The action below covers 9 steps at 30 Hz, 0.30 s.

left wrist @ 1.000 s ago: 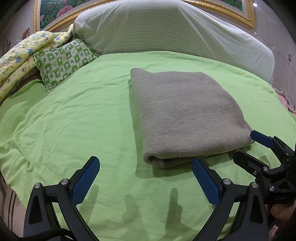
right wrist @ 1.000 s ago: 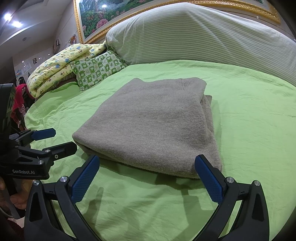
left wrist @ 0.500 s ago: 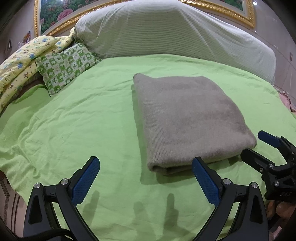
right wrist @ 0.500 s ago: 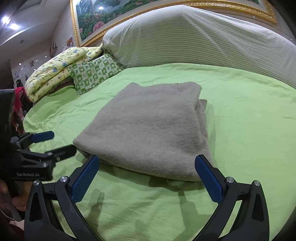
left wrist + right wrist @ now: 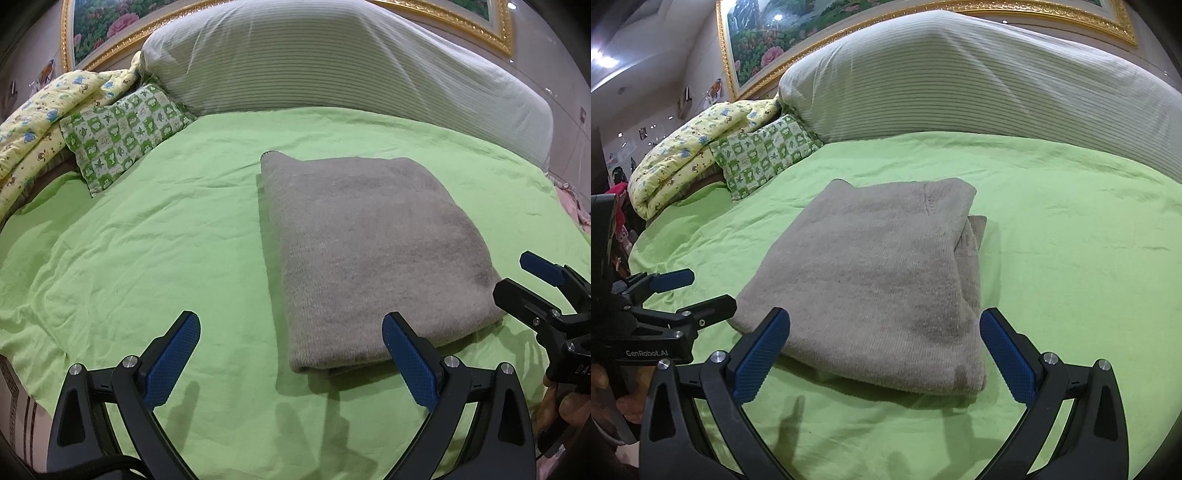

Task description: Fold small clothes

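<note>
Your left gripper (image 5: 291, 354) has its blue-padded fingers (image 5: 171, 360) spread wide and holding nothing; the right-hand pad sits just at the near edge of the folded grey garment (image 5: 369, 251), at about 1 o'clock from the gripper. Your right gripper (image 5: 884, 354) also has its fingers (image 5: 1006, 360) apart and empty, with the garment's near edge between them at 12 o'clock. The garment lies flat on the green bedsheet (image 5: 147, 240), folded into a thick rectangle with a lower layer poking out on its right side. At 10 o'clock lie a green patterned pillow (image 5: 122, 133) and a yellow quilt (image 5: 33, 122); a striped bolster (image 5: 332, 62) spans 12 o'clock.
</note>
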Tool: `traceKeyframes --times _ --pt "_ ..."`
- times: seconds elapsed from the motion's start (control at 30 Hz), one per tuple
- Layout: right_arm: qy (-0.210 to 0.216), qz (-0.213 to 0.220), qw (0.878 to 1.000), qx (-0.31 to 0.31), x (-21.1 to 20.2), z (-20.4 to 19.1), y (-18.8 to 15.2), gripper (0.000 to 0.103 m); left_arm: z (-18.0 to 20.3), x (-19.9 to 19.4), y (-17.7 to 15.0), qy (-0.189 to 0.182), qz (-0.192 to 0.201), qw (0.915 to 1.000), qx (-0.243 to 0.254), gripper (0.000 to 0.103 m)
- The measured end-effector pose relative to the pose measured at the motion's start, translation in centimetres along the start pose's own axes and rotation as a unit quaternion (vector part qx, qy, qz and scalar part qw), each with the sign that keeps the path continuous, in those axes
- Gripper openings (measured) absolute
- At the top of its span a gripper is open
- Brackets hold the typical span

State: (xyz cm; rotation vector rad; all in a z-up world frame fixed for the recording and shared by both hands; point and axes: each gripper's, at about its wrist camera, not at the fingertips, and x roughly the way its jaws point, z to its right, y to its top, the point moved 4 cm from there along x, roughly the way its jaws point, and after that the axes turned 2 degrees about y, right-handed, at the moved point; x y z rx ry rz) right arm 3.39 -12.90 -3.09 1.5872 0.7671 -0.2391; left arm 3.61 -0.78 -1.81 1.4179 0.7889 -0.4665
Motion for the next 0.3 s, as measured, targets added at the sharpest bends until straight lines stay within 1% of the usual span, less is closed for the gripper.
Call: traceKeyframes --times 0.3 --pt "0.003 -0.009 1.0 0.001 0.89 0.03 0.68 0.103 -0.42 1.11 1.07 -0.014 -0.008 0.9998 -0.011 0.099"
